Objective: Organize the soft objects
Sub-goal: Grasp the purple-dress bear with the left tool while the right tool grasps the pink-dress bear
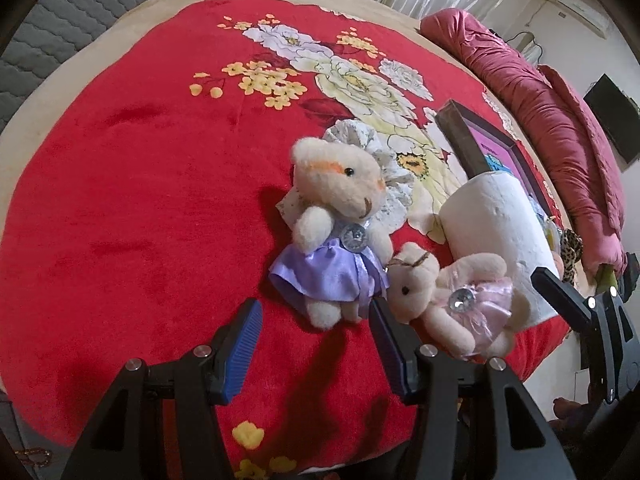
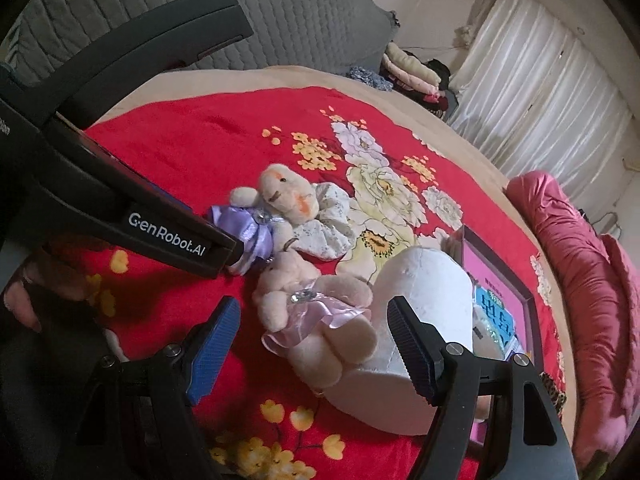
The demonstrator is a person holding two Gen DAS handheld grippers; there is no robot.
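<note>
Two cream plush bears lie on the red flowered blanket. The bear in the purple dress rests its head on a white floral scrunchie. My left gripper hangs open just short of that bear's feet, with only blanket between the pads. The bear in the pink dress leans against a white roll. It lies between the blue pads of my open right gripper, untouched by them. In the right wrist view, a finger of the left gripper ends at the purple dress.
A shallow dark box with a pink-purple inside stands behind the roll. A rolled pink quilt runs along the bed's right side, with a leopard-print scrunchie near it. A grey quilted headboard and folded clothes lie beyond. A hand shows at the left.
</note>
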